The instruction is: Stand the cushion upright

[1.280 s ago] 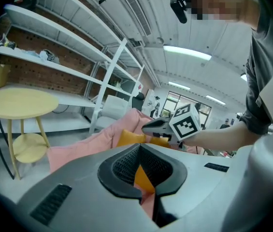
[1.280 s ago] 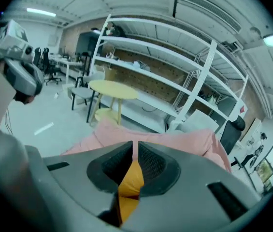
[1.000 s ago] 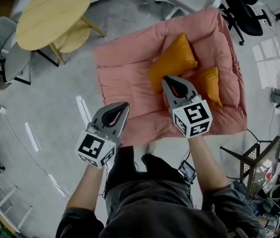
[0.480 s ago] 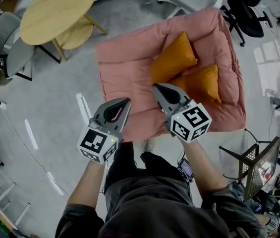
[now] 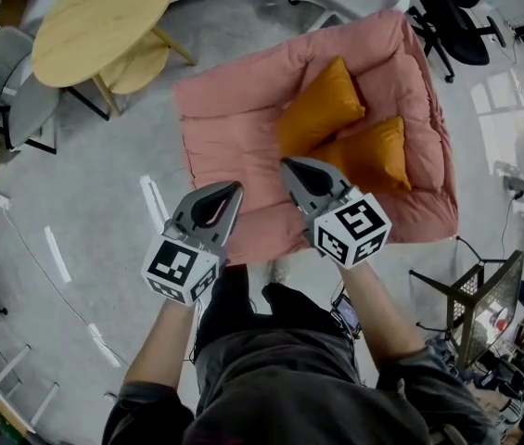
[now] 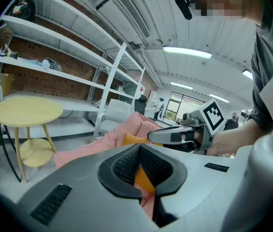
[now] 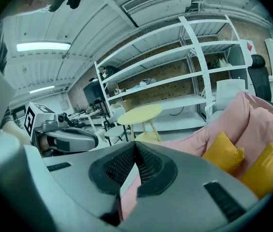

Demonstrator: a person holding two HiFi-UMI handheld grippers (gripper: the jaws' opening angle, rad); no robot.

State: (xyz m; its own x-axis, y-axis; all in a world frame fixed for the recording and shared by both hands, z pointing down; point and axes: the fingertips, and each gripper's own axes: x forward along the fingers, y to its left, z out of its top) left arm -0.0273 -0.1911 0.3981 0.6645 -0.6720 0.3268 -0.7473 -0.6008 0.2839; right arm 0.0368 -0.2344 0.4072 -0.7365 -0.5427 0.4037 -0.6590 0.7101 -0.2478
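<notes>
**A:** In the head view, where was the cushion from your hands?

**B:** Two plump orange fabric cushions lay on the pink quilted floor sofa point(image 5: 220, 142). The lower cushion point(image 5: 373, 153) sat near your right hand-held gripper point(image 5: 289, 166), ahead of it and off to its right. The upper cushion point(image 5: 322, 108) sat beyond that, towards the sofa's back. Your left hand-held gripper point(image 5: 232, 193) hung over the sofa's near edge, well apart from both. I judged the right hand to be the nearer one.

**A:** And the left gripper view?

**B:** Your left jaws met at the tips with nothing between them. Orange showed only through the hollow behind them, so the cushions lay ahead of that hand.

**A:** The right gripper view?

**B:** Those jaws were closed too, and empty. Both cushions lay right of the line you pointed along, leaning on the sofa's raised pink side. You pointed more towards the round yellow wooden table point(image 7: 140, 114). The lower cushion's long side slanted up against the pink padding. Which of the two needed standing up, I couldn't settle. You would have had to open the jaws and swing right.
</notes>
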